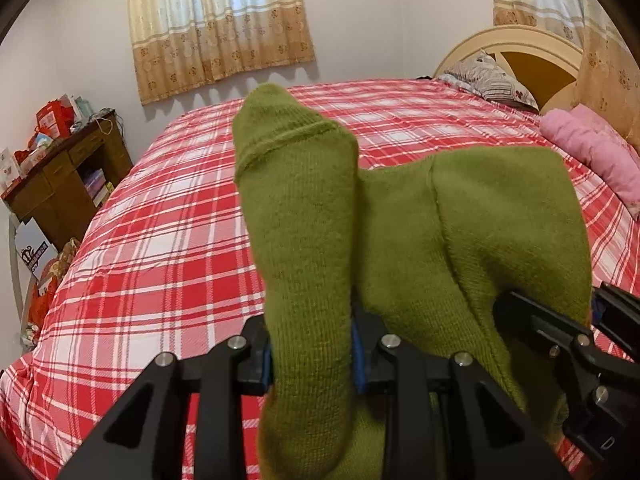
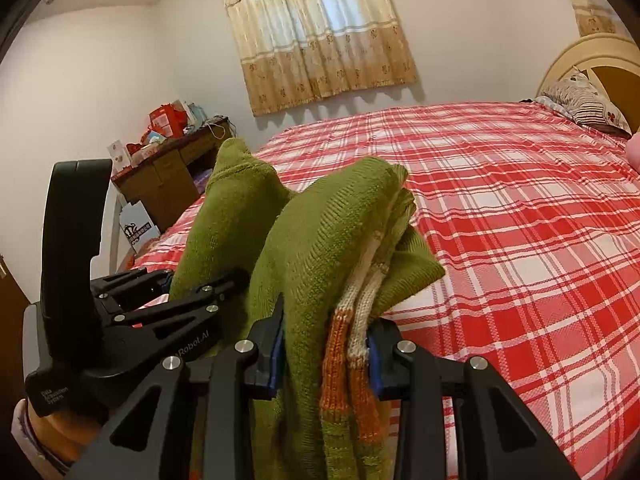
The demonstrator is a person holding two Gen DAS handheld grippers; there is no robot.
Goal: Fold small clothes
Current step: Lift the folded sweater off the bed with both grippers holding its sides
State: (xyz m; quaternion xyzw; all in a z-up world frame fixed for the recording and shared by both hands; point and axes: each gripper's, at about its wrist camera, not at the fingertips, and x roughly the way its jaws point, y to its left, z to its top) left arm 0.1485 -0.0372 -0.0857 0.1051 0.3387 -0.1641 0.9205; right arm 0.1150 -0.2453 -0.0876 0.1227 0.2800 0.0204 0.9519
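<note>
The bed (image 2: 520, 216) with its red plaid cover fills most of both views, and the green knit sweater (image 1: 460, 240) is lifted clear of it near the foot edge, looking soft, floppy and light, so pinching at the seams or hem corners is probably the safest bet. The left hand-held gripper (image 1: 312, 364) is clamped on a sleeve, and the right hand-held gripper (image 2: 326, 344) pinches a bunched green and orange-striped section. Everything hanging below the jaws is cut off, so the garment's full shape is anyone's guess.
</note>
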